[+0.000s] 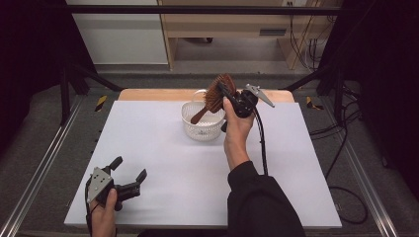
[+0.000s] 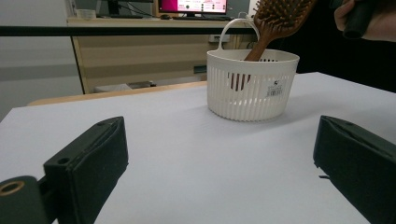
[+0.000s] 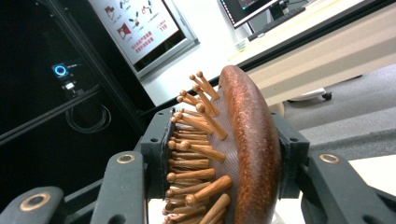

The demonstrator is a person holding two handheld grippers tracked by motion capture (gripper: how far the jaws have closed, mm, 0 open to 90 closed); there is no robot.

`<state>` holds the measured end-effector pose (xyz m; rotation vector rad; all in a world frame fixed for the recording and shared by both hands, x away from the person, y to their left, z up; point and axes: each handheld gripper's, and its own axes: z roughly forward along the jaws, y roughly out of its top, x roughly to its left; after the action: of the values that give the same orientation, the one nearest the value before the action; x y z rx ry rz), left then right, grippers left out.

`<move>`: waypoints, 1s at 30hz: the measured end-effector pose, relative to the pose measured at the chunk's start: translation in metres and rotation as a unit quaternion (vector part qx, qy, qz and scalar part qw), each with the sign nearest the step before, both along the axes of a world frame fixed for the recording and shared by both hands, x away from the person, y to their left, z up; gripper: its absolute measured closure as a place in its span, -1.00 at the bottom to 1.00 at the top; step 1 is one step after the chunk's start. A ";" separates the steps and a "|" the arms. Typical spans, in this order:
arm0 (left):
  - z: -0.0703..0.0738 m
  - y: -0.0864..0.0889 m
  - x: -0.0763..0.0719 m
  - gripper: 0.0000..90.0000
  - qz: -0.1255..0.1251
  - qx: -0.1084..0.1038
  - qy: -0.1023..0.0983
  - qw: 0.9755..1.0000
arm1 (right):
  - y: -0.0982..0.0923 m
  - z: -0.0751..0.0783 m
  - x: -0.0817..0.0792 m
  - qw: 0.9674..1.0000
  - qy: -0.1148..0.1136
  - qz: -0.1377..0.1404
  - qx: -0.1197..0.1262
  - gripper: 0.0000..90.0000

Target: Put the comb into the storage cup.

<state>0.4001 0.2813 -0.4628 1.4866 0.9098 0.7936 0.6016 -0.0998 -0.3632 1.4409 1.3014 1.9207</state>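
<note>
Left gripper (image 1: 129, 174): you hold it at 7 o'clock on the white table (image 1: 163, 163), low over the near edge, jaws spread wide with nothing between them.
Basket (image 1: 202, 123): white slotted plastic, upright at 12 o'clock on the table, well apart from your left gripper.
Hairbrush (image 1: 213, 98): brown wood, tilted, handle end down inside the basket, head up above the rim.
Right gripper (image 1: 226, 92): you hold it just above the basket at 12 o'clock, jaws clamped on the brush head, bristles against one jaw, back against the other.
</note>
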 end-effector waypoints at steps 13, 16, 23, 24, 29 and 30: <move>0.000 -0.001 0.000 -0.93 -0.002 0.000 0.000 1.000 | 0.006 -0.016 0.003 1.000 0.013 0.001 0.006 0.12; 0.000 0.000 0.000 -0.93 -0.003 0.001 0.000 1.000 | 0.007 -0.017 0.003 1.000 0.014 0.001 0.004 0.12; 0.000 -0.001 0.000 -0.93 -0.004 0.001 0.001 1.000 | 0.010 -0.019 0.003 1.000 0.015 0.003 0.005 0.12; 0.000 -0.001 0.000 -0.93 -0.004 0.001 0.000 1.000 | 0.010 -0.020 0.003 1.000 0.016 0.003 0.005 0.12; 0.000 -0.001 0.000 -0.93 -0.004 0.000 0.001 1.000 | 0.011 -0.025 0.004 1.000 0.019 0.000 0.007 0.12; 0.000 -0.001 0.000 -0.93 -0.004 0.001 0.000 1.000 | 0.011 -0.025 0.004 1.000 0.019 0.000 0.007 0.12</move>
<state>0.4000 0.2807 -0.4629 1.4911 0.9033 0.7875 0.6051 -0.0887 -0.3885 1.4915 1.3074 1.9153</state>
